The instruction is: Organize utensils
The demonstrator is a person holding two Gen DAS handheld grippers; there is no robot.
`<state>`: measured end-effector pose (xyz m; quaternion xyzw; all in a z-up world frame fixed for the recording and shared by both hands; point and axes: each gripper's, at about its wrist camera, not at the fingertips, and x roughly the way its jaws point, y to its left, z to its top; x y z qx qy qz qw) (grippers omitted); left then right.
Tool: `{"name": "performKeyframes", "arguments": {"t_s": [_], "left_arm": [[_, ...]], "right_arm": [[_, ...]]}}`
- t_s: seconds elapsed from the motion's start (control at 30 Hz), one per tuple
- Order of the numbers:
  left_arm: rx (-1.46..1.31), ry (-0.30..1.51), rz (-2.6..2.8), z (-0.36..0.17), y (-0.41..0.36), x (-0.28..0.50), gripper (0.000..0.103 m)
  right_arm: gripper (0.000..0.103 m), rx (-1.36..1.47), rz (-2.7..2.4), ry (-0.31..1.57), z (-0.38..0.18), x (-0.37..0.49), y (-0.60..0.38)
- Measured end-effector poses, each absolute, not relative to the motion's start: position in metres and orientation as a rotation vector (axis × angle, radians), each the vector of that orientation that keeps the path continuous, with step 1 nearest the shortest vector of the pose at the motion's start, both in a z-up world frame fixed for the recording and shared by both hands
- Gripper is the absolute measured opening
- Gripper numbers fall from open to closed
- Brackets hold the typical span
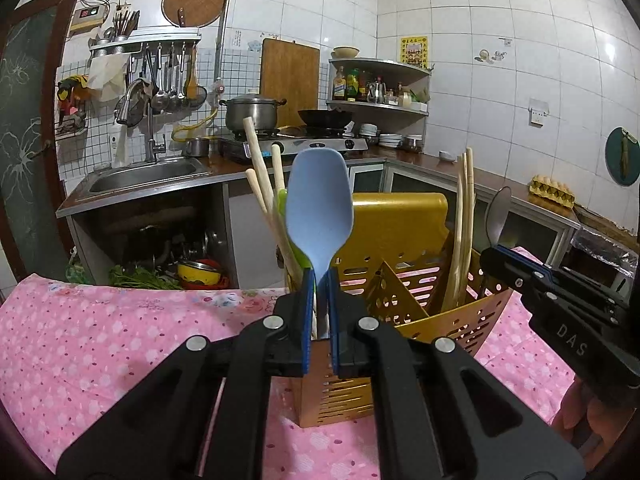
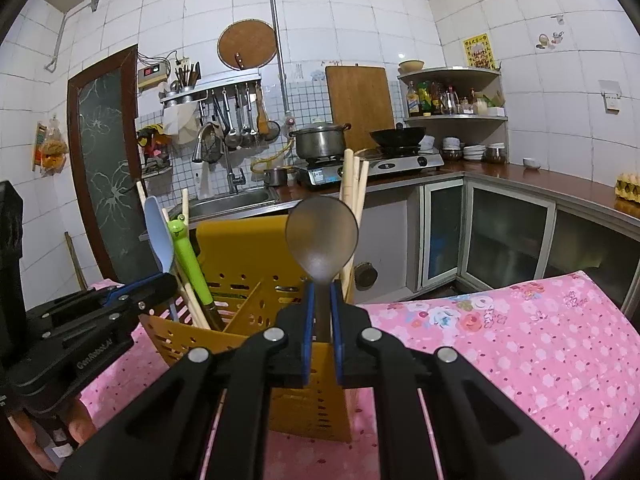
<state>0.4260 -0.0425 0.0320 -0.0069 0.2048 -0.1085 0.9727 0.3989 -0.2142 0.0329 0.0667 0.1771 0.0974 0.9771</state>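
A yellow perforated utensil holder (image 1: pixel 404 288) (image 2: pixel 256 280) stands on the pink floral tablecloth. My left gripper (image 1: pixel 320 280) is shut on the handle of a blue spoon (image 1: pixel 320 208), bowl upright, over the holder's left compartment; the blue spoon (image 2: pixel 158 232) also shows in the right wrist view. My right gripper (image 2: pixel 320 292) is shut on a metal spoon (image 2: pixel 322 236), bowl upright, over the holder's right side; it shows in the left wrist view (image 1: pixel 498 216) too. Wooden chopsticks (image 1: pixel 264 192) and a green frog-topped utensil (image 2: pixel 188 256) stand in the left compartment. More chopsticks (image 1: pixel 464 224) stand in the right one.
The pink tablecloth (image 1: pixel 100 332) (image 2: pixel 520 340) covers the table around the holder. Behind are a kitchen counter with a sink (image 1: pixel 148 172), a gas stove with a pot (image 1: pixel 252 112) and a wok (image 2: pixel 396 136), and an egg carton (image 1: pixel 552 190).
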Motion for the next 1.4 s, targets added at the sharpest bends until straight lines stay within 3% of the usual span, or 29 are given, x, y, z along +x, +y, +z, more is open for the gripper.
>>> {"name": "performKeyframes", "arguments": {"t_s": [0.17,0.33,0.5,0.57,0.63,0.73,0.87,1.0,1.1,1.23,1.4], "left_arm": [[-0.013,0.427,-0.233,0.033,-0.041,0.424,0.006],[-0.007,0.424,-0.236,0.037,-0.04,0.413,0.024],[-0.006,0.438,-0.235,0.037,-0.037,0.403,0.025],[-0.015,0.442,-0.228,0.037,-0.031,0.395,0.031],[-0.023,0.44,-0.217,0.038,-0.025,0.387,0.04],[-0.031,0.442,-0.201,0.041,-0.015,0.373,0.045],[-0.047,0.434,-0.162,0.046,0.001,0.345,0.064],[-0.058,0.399,-0.137,0.057,0.012,0.307,0.084],[-0.05,0.373,-0.124,0.063,0.015,0.276,0.097],[-0.036,0.349,-0.122,0.07,0.015,0.231,0.098],[-0.061,0.335,-0.103,0.075,0.02,0.186,0.098]], "right_arm": [[0.01,0.131,0.204,0.374,0.034,0.398,-0.214],[0.01,0.137,0.209,0.401,0.036,0.396,-0.215],[0.01,0.137,0.197,0.432,0.039,0.392,-0.214],[0.017,0.148,0.201,0.439,0.04,0.388,-0.216],[0.039,0.154,0.19,0.445,0.042,0.383,-0.218],[0.039,0.155,0.188,0.466,0.041,0.378,-0.221],[0.04,0.16,0.183,0.478,0.042,0.365,-0.224],[0.052,0.161,0.178,0.445,0.048,0.334,-0.226],[0.067,0.163,0.181,0.421,0.051,0.304,-0.227],[0.088,0.119,0.171,0.375,0.054,0.252,-0.224],[0.098,0.127,0.166,0.343,0.061,0.196,-0.225]]}}
